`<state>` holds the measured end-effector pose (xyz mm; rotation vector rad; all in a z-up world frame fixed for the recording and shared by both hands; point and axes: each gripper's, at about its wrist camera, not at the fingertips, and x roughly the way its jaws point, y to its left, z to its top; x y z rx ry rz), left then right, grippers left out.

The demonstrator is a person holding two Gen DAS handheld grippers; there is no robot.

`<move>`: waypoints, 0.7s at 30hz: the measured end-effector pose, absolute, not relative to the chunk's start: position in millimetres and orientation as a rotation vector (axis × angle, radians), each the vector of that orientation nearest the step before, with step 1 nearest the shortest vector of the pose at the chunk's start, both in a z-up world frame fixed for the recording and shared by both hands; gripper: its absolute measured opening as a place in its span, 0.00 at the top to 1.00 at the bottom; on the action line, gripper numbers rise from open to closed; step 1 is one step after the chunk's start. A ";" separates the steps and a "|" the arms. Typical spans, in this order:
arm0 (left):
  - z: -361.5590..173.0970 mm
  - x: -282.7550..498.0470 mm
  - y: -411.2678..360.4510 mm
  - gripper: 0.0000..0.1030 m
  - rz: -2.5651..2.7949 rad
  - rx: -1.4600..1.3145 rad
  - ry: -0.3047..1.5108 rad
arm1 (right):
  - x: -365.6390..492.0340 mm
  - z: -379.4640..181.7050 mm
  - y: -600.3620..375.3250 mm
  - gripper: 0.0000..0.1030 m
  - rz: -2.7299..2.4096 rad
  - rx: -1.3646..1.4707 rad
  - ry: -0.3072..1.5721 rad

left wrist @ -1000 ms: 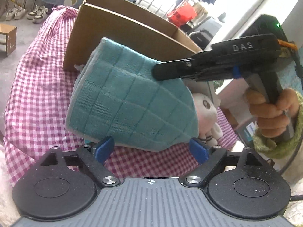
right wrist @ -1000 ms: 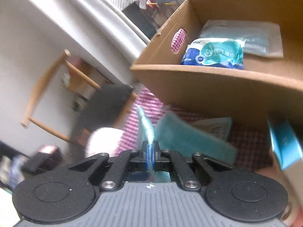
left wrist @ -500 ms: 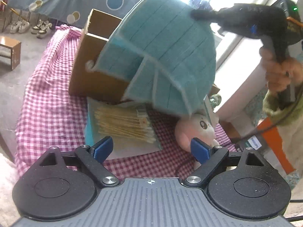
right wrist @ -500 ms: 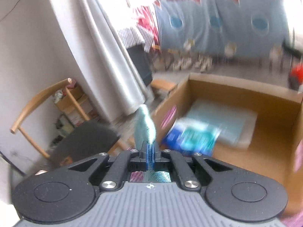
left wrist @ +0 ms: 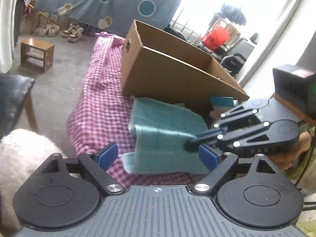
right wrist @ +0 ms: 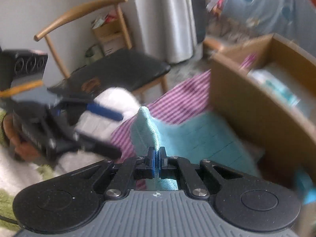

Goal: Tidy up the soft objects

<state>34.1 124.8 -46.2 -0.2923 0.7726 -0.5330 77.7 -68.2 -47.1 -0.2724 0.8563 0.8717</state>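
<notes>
A teal quilted cloth (left wrist: 165,130) lies draped on the pink checked tablecloth in front of a cardboard box (left wrist: 173,73). My right gripper (right wrist: 157,158) is shut on a raised fold of the cloth (right wrist: 197,138); it shows at the right of the left wrist view (left wrist: 192,143). My left gripper (left wrist: 158,157) is open and empty, its blue pads on either side of the cloth's near edge. The box (right wrist: 256,98) holds blurred packets.
A white fluffy object (left wrist: 23,158) is at the lower left. A black chair (right wrist: 122,71) stands beside the table. A small wooden stool (left wrist: 37,54) and shoes are on the floor. A teal packet (left wrist: 221,100) lies by the box's corner.
The right gripper has brought the teal cloth down from high in the air onto the tablecloth before the box. The left gripper stays open; its view has shifted left.
</notes>
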 end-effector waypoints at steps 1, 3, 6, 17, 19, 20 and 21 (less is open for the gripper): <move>-45.0 32.9 126.1 0.13 -0.531 -0.287 0.769 | 76.1 -52.5 -66.4 0.97 0.888 -0.256 0.880; -43.2 32.2 125.7 0.13 -0.531 -0.277 0.760 | 74.2 -56.5 -66.0 0.97 0.913 -0.227 0.903; -42.7 35.1 123.7 0.13 -0.534 -0.260 0.735 | 80.8 -55.8 -68.8 0.97 0.926 -0.221 0.928; -47.3 63.5 102.7 0.18 -0.583 -0.201 0.721 | 119.2 -46.3 -84.3 0.97 0.874 -0.136 0.925; -49.7 67.5 96.4 0.19 -0.580 -0.182 0.730 | 127.3 -48.7 -88.7 0.97 0.834 -0.116 0.920; -51.9 70.0 92.8 0.20 -0.581 -0.173 0.737 | 132.3 -48.6 -92.2 0.97 0.809 -0.106 0.912; -54.0 72.4 89.3 0.21 -0.578 -0.166 0.747 | 137.2 -48.4 -94.7 0.97 0.784 -0.105 0.902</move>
